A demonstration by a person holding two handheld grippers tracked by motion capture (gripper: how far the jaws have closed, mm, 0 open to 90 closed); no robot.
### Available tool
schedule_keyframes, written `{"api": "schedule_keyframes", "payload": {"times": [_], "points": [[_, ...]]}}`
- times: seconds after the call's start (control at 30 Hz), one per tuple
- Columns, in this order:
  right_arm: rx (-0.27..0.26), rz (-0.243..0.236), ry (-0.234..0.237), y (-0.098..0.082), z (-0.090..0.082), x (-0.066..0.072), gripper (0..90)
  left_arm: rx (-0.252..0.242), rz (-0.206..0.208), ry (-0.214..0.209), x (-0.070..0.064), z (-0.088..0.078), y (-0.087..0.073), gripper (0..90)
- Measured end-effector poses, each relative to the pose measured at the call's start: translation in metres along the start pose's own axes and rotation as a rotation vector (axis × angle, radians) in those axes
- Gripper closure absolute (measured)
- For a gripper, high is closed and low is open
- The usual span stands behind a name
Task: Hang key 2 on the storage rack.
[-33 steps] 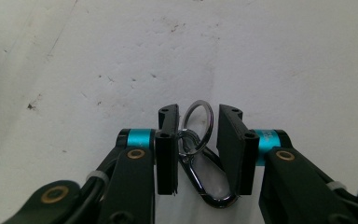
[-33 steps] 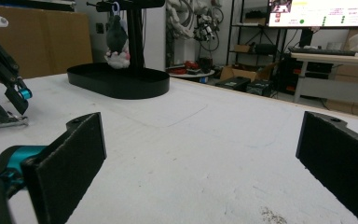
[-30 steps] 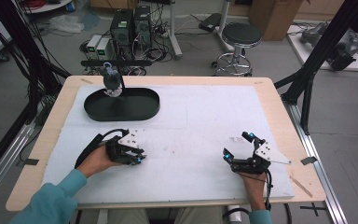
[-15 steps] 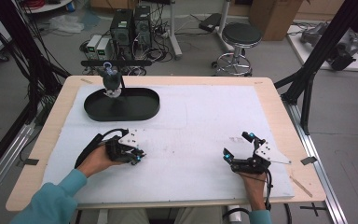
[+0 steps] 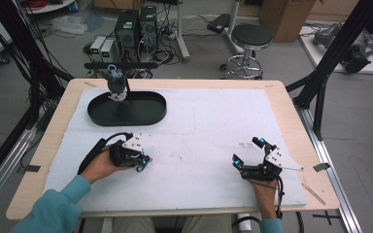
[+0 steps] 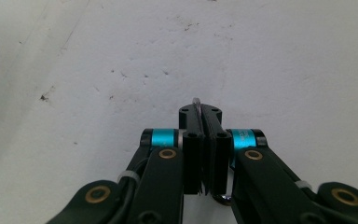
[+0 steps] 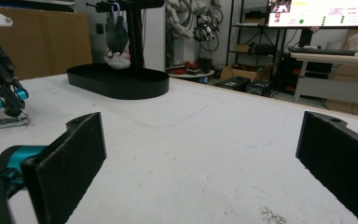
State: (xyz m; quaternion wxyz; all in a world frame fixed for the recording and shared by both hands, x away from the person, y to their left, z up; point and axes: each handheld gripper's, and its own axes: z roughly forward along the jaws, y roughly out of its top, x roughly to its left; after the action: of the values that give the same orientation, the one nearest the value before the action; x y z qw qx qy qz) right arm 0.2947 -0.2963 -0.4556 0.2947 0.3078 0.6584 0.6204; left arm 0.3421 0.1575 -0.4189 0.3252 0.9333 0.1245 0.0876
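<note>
White table (image 5: pixel 194 121), both grippers low

left tongs (image 5: pixel 144 160) low over the table, jaws just pressed together on a thin metal ring; right tongs (image 5: pixel 247 151) resting, jaws spread wide.

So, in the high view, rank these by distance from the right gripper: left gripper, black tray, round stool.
1. Left gripper, across the mat from the right gripper.
2. Black tray, far left of the table.
3. Round stool, on the floor beyond the table.
</note>
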Motion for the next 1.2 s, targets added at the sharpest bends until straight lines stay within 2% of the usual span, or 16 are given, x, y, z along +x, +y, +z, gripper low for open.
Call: {"api": "schedule_keyframes", "payload": {"times": [0.07,0.17,0.27,0.43,0.47,0.73,0.93,1.0,1.1,1.2], "points": [[0.001,-0.001,-0.001,0.0,0.0,0.0,0.7,-0.008,-0.007,0.007,0.0,0.0,0.0,87.3],[0.0,0.001,0.0,0.0,0.0,0.0,0.7,0.007,0.003,0.003,0.001,-0.001,0.0,87.6],[0.0,0.001,-0.002,0.0,0.0,0.0,0.7,-0.001,-0.024,0.006,0.001,0.0,0.0,88.0],[0.0,0.0,0.001,0.0,0.0,0.0,0.7,-0.019,-0.042,0.022,0.005,-0.005,-0.001,88.1],[0.0,0.001,0.0,0.0,0.0,0.0,0.7,-0.042,-0.058,0.021,0.005,-0.005,-0.001,88.2],[0.003,0.007,0.001,0.0,0.0,0.0,0.7,-0.119,-0.098,0.049,0.011,-0.022,-0.001,88.2],[0.004,0.007,0.001,0.0,0.0,0.0,0.7,-0.192,-0.135,0.077,0.021,-0.041,0.003,88.1],[0.004,0.008,0.001,0.0,0.0,0.0,0.7,-0.204,-0.132,0.101,0.025,-0.048,0.007,88.2],[0.002,0.007,0.0,0.0,0.0,0.0,0.7,-0.238,-0.161,0.133,0.032,-0.057,0.011,88.2],[0.0,0.003,-0.001,0.0,0.0,0.0,0.7,-0.253,-0.171,0.152,0.04,-0.066,0.016,88.2]]}}
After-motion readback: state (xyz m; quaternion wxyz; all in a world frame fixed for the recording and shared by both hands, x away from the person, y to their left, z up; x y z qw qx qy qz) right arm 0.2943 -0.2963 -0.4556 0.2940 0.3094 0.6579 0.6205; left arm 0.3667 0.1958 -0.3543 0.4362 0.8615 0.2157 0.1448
